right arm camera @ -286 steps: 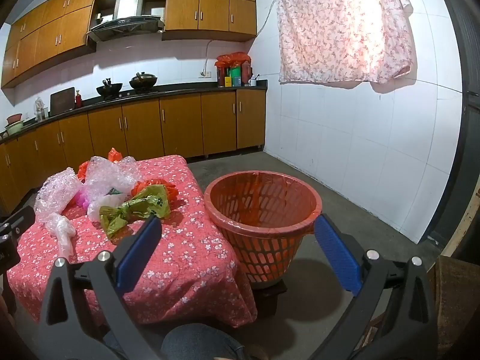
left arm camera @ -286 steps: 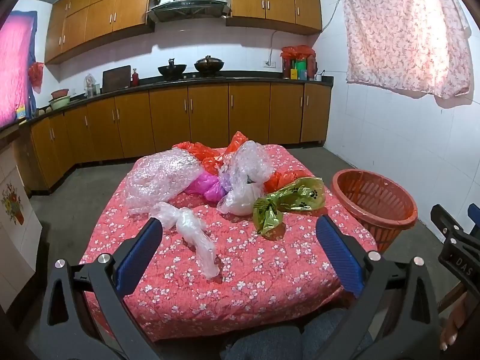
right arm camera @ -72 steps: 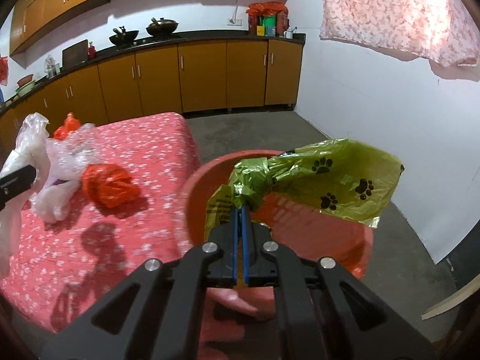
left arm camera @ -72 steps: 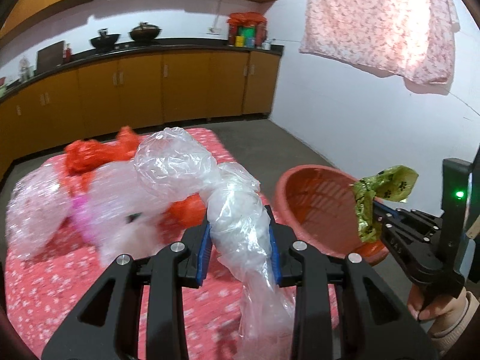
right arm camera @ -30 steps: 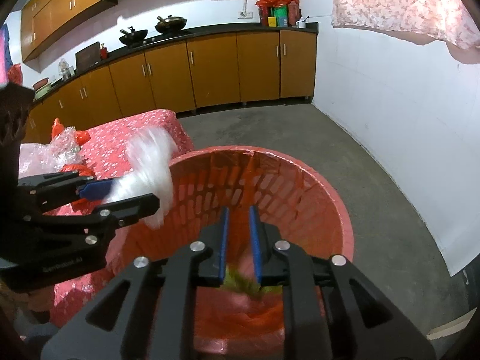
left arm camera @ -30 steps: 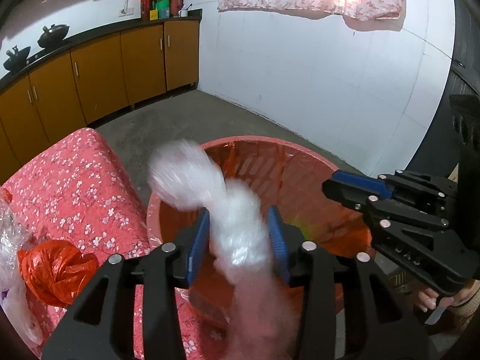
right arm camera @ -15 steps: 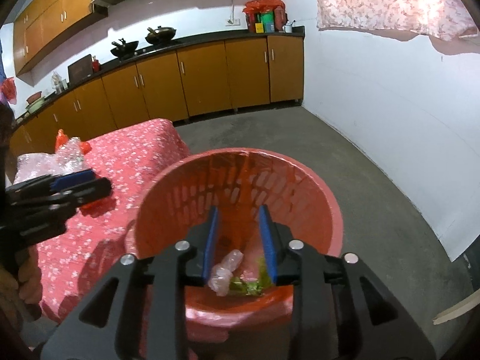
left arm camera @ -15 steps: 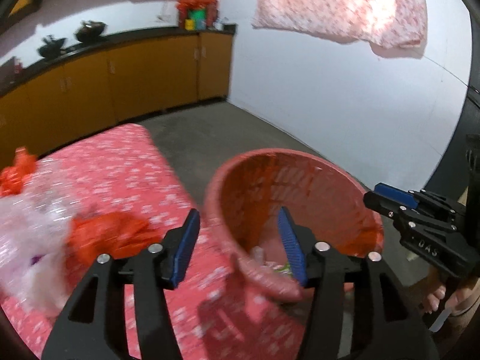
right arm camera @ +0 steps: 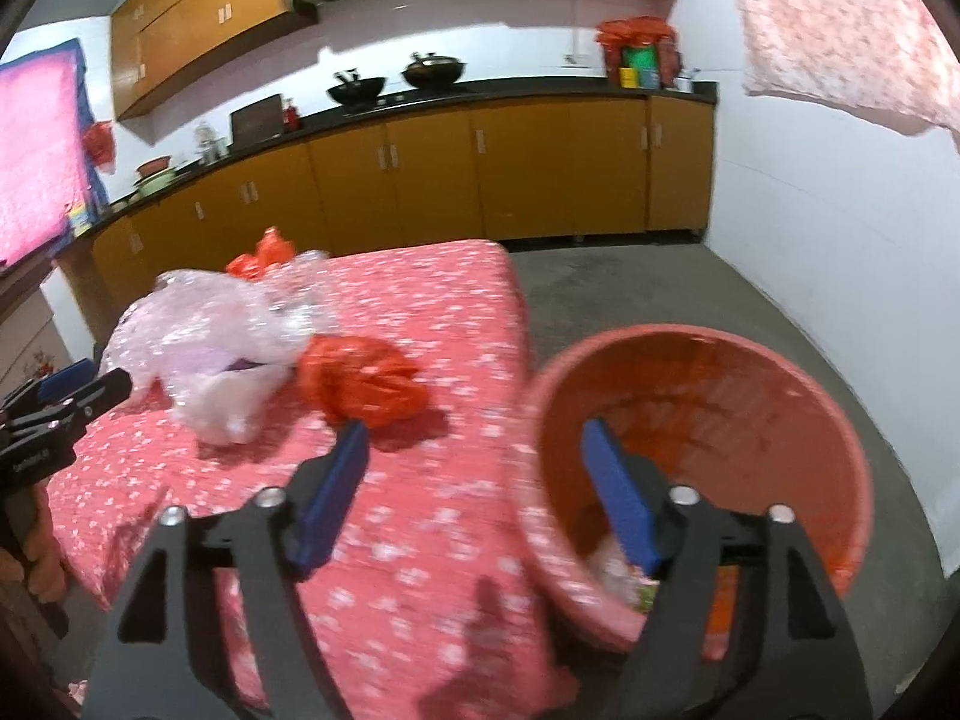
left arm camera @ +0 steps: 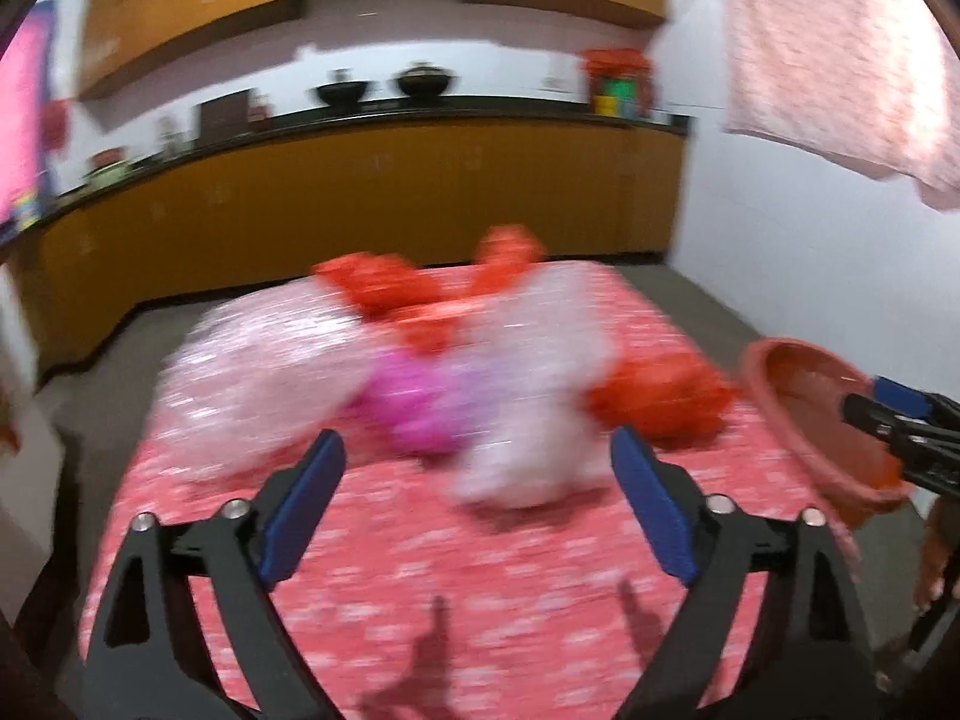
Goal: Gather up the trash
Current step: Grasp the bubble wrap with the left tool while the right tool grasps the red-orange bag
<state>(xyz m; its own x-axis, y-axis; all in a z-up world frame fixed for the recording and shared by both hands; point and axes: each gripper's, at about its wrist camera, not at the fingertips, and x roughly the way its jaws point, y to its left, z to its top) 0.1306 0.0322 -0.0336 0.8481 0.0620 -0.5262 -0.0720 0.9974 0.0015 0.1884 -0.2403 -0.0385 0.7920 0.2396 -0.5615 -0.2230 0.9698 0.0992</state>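
left gripper (left arm camera: 474, 498): jaws wide apart, nothing held; hangs above the near part of the table (left arm camera: 480, 588), aimed at the pile.
right gripper (right arm camera: 474, 492): jaws well apart, nothing held; straddles the table edge and the basket (right arm camera: 798, 396) rim.
basket: on the floor just beside the table, 3 o'clock in the left view; some clear and green trash at the bottom.
clear bag (left arm camera: 534, 414): nearest piece, 12 o'clock from the left gripper, just past its fingertips. Blurred.
red bag (right arm camera: 360, 384): 11 o'clock from the right gripper, touching the clear pile.
pink bag (left arm camera: 414, 396): tucked in the middle of the pile.
bubble wrap (left arm camera: 264, 378): 10 o'clock in the left view, far-left of the pile.
step: judged as the reach for the next pieces; most trash not yet collected.
next: left onto the clear bag, right onto the red bag, pinch a fold low, then carry to the basket. Film is slippery; the pile may drag along.
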